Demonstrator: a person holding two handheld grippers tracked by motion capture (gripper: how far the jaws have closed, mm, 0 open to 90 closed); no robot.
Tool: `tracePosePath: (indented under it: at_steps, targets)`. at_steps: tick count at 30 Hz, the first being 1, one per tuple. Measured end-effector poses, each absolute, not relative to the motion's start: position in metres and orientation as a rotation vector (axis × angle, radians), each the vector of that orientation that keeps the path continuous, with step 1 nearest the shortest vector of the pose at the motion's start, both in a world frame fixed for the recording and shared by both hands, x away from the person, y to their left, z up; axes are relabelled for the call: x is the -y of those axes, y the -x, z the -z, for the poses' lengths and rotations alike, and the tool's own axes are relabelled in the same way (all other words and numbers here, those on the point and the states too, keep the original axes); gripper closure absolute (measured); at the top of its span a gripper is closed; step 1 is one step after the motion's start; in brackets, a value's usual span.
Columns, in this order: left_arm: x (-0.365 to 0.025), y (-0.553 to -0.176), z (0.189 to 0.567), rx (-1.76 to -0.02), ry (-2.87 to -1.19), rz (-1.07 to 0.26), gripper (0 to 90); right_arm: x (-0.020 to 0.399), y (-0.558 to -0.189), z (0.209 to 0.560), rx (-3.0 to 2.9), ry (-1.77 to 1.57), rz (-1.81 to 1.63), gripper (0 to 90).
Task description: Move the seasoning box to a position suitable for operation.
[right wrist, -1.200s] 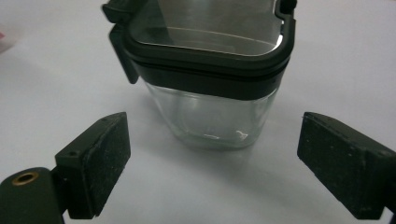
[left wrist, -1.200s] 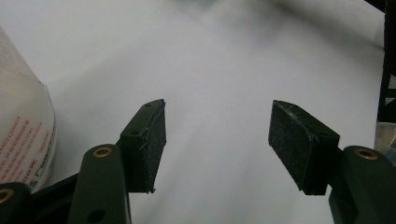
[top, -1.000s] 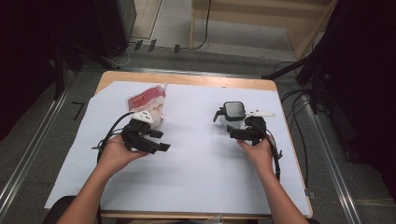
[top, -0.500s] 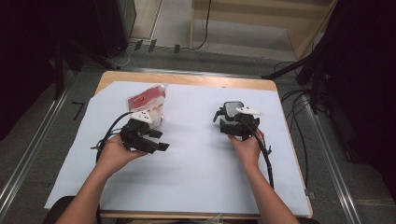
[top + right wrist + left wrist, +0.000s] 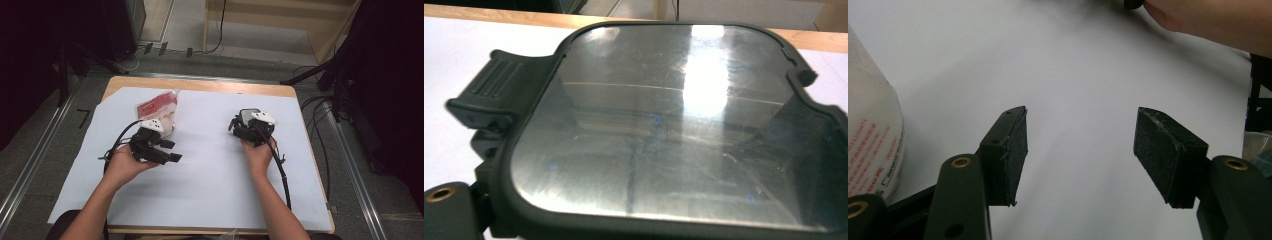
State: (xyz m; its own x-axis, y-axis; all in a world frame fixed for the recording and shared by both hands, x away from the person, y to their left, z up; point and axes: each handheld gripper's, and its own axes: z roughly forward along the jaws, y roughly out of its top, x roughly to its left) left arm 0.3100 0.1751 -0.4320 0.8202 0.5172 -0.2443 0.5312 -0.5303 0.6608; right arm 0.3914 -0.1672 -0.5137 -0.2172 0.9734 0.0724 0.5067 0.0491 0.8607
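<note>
R gripper (image 5: 246, 121) is right at the clear-lidded box (image 5: 664, 135) near the table's far right, grip can't tell, so seat jaws square on its rim before lifting, while L gripper (image 5: 1080, 150) stays wide open, empty, beside the pouch (image 5: 157, 107).

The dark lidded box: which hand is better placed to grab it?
Probably the right: the right gripper is right up against the box. The left gripper hangs open by the red-and-white pouch.

Between the pouch (image 5: 159, 106) and the lidded box (image 5: 246, 118) you are looking at open white sheet (image 5: 205, 165), free for passing. The pouch is blocking just beside your left gripper (image 5: 167, 151); the box is sitting right against your right gripper (image 5: 245, 131).
</note>
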Motion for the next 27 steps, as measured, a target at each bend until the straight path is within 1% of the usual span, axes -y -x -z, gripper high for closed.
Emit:
tracePosePath:
  at_steps: [1, 2, 4, 16, 21, 22, 26, 27]
  targets:
    - [-0.174, -0.309, 0.431, -0.76, -2.241, 0.015, 39.8, 0.167, -0.391, 0.514, -1.769, -1.483, -1.074, 12.2]
    - [-0.174, -0.309, 0.431, -0.762, -2.237, 0.024, 39.8, 0.167, -0.391, 0.514, -1.765, -1.485, -1.072, 14.0]
    - [-0.174, -0.309, 0.432, -0.762, -2.237, 0.024, 39.8, 0.169, -0.392, 0.515, -1.768, -1.463, -1.078, 14.8]
    - [-0.174, -0.31, 0.432, -0.764, -2.232, 0.027, 40.2, 0.172, -0.389, 0.51, -1.827, -1.456, -1.079, 15.4]
    - [-0.174, -0.311, 0.432, -0.764, -2.241, 0.022, 40.3, 0.173, -0.383, 0.501, -1.854, -1.422, -1.099, 15.4]
    - [-0.173, -0.311, 0.432, -0.761, -2.242, 0.023, 40.4, 0.173, -0.378, 0.494, -1.877, -1.404, -1.122, 15.4]
    - [-0.173, -0.311, 0.432, -0.759, -2.236, 0.015, 40.4, 0.174, -0.369, 0.485, -1.932, -1.354, -1.132, 15.4]
    - [-0.173, -0.312, 0.431, -0.765, -2.24, 0.021, 40.4, 0.173, -0.361, 0.477, -1.974, -1.302, -1.143, 15.4]
